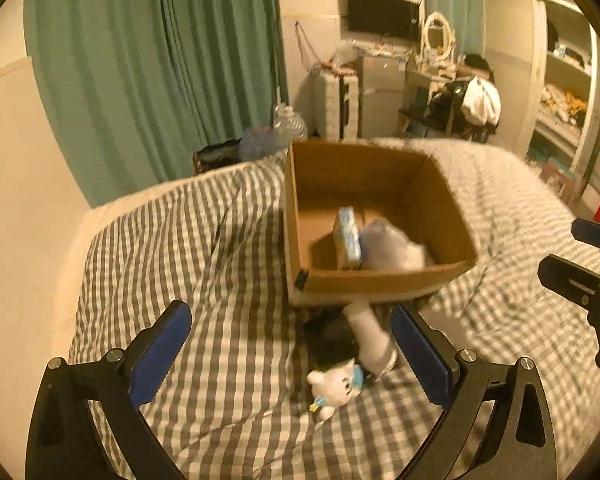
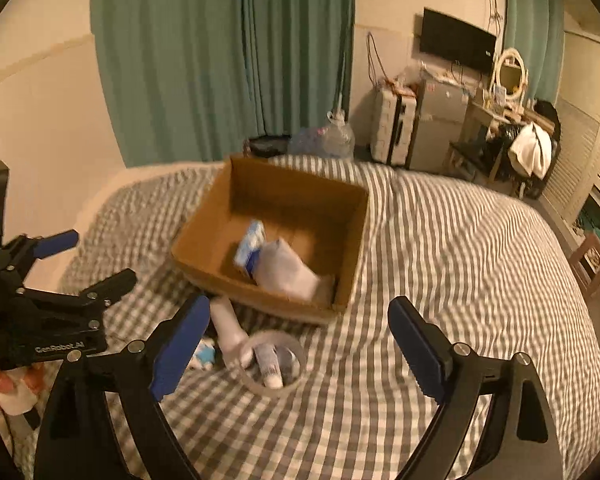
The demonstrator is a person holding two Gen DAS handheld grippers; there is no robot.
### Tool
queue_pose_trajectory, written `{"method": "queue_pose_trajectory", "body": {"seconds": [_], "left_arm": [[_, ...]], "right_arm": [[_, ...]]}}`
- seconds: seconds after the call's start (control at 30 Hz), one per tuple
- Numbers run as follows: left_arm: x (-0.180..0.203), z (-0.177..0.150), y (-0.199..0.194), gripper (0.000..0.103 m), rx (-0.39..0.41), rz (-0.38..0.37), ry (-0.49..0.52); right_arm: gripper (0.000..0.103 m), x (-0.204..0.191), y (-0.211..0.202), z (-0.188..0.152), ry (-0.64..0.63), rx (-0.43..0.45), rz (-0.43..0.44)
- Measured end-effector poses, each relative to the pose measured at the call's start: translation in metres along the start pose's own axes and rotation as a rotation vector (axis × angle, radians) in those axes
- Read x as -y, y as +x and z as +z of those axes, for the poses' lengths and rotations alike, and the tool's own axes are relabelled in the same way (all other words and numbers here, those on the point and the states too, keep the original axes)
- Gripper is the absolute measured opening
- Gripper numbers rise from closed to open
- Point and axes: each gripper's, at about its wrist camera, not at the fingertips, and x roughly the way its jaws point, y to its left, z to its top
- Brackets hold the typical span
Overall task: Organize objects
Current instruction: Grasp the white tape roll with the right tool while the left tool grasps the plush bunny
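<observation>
An open brown cardboard box (image 1: 380, 280) sits on a grey-and-white checked bedcover (image 1: 220, 280), holding a small blue-and-white carton (image 1: 349, 238) upright beside a crumpled pale plastic bag (image 1: 392, 250). Just in front of the box lie a white plastic bottle (image 1: 368, 336), a small white plush toy (image 1: 334, 386) and a clear round ring (image 2: 274, 360) around a small white tube (image 2: 269, 366). The left gripper (image 1: 290, 356) and right gripper (image 2: 296, 346) both hover spread wide, grasping nothing. Green curtains (image 1: 148, 60) hang behind.
</observation>
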Motion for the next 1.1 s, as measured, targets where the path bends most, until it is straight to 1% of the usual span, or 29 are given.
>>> {"method": "queue_pose_trajectory", "body": {"seconds": [0.03, 0.17, 0.33, 0.4, 0.47, 0.57, 0.73, 0.77, 0.9, 0.97, 1.0, 1.1], "left_arm": [[0.001, -0.004, 0.006, 0.103, -0.010, 0.003, 0.000], [0.005, -0.023, 0.033, 0.103, -0.062, 0.017, 0.003], [0.011, -0.048, 0.061, 0.103, -0.118, 0.029, 0.022], [0.012, -0.057, 0.073, 0.103, -0.154, 0.029, 0.030], [0.011, -0.068, 0.085, 0.103, -0.199, 0.011, 0.026], [0.013, -0.075, 0.090, 0.103, -0.218, -0.008, 0.021], [0.034, -0.085, 0.103, 0.103, -0.246, -0.024, 0.121], [0.036, -0.086, 0.106, 0.103, -0.253, -0.031, 0.127], [0.031, -0.087, 0.121, 0.103, -0.304, -0.077, 0.085], [0.028, -0.087, 0.126, 0.099, -0.319, -0.109, 0.063], [0.028, -0.088, 0.127, 0.097, -0.326, -0.128, 0.061], [0.032, -0.089, 0.129, 0.081, -0.338, -0.165, 0.076]], "right_arm": [[0.091, 0.000, 0.008, -0.006, 0.001, -0.016, -0.003], [0.091, -0.001, 0.042, -0.025, 0.022, -0.081, 0.033], [0.091, -0.008, 0.078, -0.042, 0.018, -0.150, 0.042], [0.091, -0.011, 0.090, -0.048, 0.011, -0.171, 0.042], [0.091, -0.015, 0.102, -0.055, 0.007, -0.197, 0.045], [0.091, -0.017, 0.119, -0.065, 0.011, -0.244, 0.069], [0.091, -0.012, 0.143, -0.077, 0.059, -0.313, 0.089], [0.091, -0.011, 0.145, -0.078, 0.065, -0.321, 0.091], [0.091, -0.009, 0.152, -0.080, 0.080, -0.348, 0.106], [0.091, -0.009, 0.157, -0.082, 0.080, -0.364, 0.112], [0.089, -0.010, 0.158, -0.083, 0.079, -0.370, 0.111], [0.080, -0.010, 0.160, -0.084, 0.077, -0.381, 0.113]]}}
